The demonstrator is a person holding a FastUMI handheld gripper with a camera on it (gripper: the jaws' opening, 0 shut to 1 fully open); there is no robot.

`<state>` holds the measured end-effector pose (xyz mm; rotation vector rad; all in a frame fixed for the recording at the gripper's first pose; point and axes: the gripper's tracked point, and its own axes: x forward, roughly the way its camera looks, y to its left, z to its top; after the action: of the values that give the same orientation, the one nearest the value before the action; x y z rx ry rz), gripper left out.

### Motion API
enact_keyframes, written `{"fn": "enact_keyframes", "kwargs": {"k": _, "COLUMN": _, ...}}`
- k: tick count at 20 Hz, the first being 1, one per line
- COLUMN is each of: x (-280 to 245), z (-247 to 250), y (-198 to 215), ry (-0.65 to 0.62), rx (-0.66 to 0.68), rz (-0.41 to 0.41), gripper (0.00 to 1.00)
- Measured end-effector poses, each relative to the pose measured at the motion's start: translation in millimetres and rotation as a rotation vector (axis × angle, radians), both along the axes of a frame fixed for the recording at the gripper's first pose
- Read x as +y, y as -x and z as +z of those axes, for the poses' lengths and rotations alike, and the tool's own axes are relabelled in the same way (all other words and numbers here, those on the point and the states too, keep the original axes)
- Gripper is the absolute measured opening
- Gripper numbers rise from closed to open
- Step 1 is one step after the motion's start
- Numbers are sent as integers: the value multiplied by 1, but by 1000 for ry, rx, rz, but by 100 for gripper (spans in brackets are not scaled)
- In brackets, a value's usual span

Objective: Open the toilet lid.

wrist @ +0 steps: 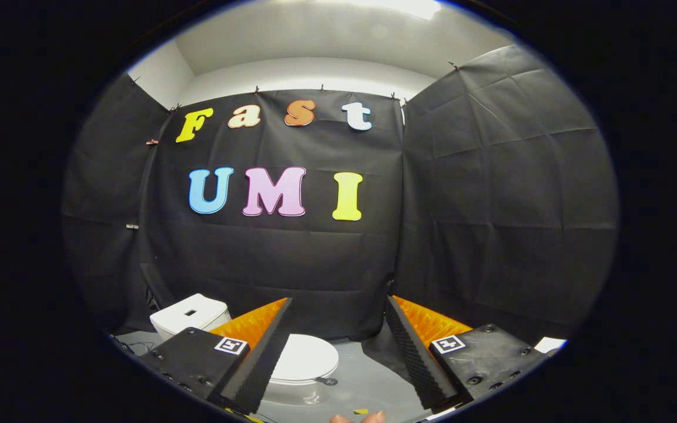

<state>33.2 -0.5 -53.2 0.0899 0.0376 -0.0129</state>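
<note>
The tongs (338, 311) hang spread wide apart, gripping nothing. The toilet lid (306, 357) lies closed on its bowl, below and between the fingers, with the tank (190, 316) beyond the left finger.

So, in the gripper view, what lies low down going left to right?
Toilet tank → left finger of the open claw → closed toilet lid on the floor → right finger.

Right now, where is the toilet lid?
The toilet lid lies closed on the bowl, low between the open gripper's fingers, nearer the left one, tank beyond it.
</note>
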Motion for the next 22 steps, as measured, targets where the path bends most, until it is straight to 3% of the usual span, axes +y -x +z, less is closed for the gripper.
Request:
{"fn": "enact_keyframes", "kwargs": {"k": 6, "x": 12, "z": -59, "y": -20, "ry": 14, "rx": 20, "rz": 86, "gripper": 98}}
{"fn": "enact_keyframes", "kwargs": {"k": 12, "x": 7, "z": -110, "y": -35, "ry": -40, "rx": 53, "rz": 95, "gripper": 98}}
{"fn": "enact_keyframes", "kwargs": {"k": 22, "x": 8, "z": -230, "y": -55, "ry": -255, "rx": 323, "rz": 157, "gripper": 99}}
